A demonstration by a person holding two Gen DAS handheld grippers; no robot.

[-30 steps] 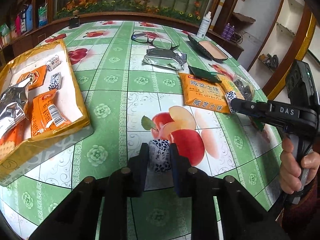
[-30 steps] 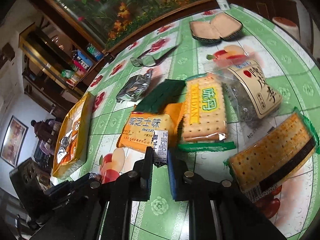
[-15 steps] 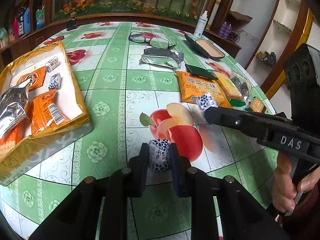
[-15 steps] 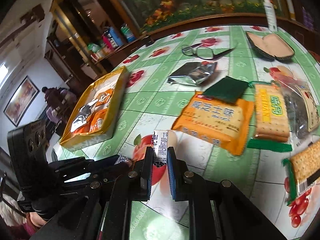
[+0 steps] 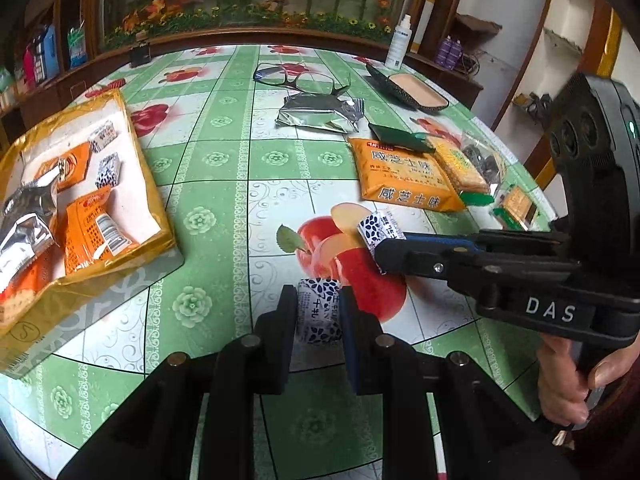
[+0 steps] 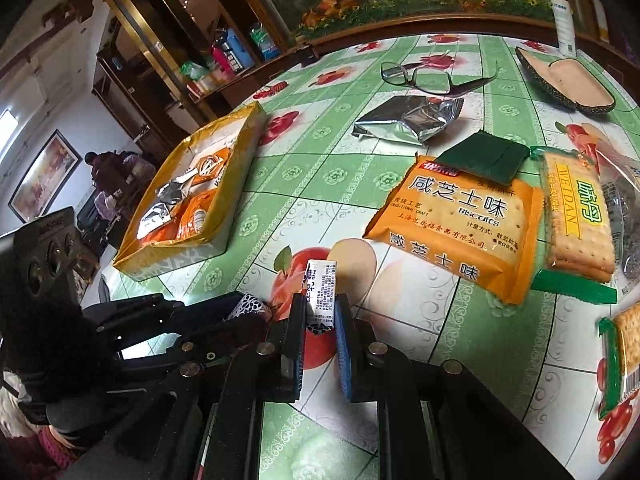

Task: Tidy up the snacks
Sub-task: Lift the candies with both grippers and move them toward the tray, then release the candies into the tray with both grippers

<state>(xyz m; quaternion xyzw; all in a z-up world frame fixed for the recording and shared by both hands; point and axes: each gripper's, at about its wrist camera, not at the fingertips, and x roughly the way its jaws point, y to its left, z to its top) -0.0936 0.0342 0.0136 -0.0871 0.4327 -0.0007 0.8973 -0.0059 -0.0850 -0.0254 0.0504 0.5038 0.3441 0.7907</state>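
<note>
My left gripper (image 5: 318, 308) is shut on a small blue-and-white patterned candy (image 5: 319, 314), held just above the green tablecloth. My right gripper (image 6: 320, 312) is shut on a second small blue-and-white candy (image 6: 320, 292); in the left wrist view that candy (image 5: 378, 230) sticks out of the right gripper's tip over the printed apple. The yellow tray (image 5: 154, 184) at the left holds orange packets, a silver packet and two small candies; it also shows in the right wrist view (image 6: 240, 168). The left gripper shows in the right wrist view (image 6: 244, 312), low left.
An orange biscuit pack (image 6: 456, 220), a green-trimmed cracker pack (image 6: 576, 216), a dark green sachet (image 6: 484, 156) and a silver packet (image 6: 408, 122) lie on the table's right half. Glasses (image 6: 420, 76), an open glasses case (image 6: 568, 84) and a spray bottle (image 6: 564, 12) stand farther back.
My right gripper has carried its candy left, from beside the orange biscuit pack to over the printed apple, close to my left gripper. The left gripper has stayed put with its candy.
</note>
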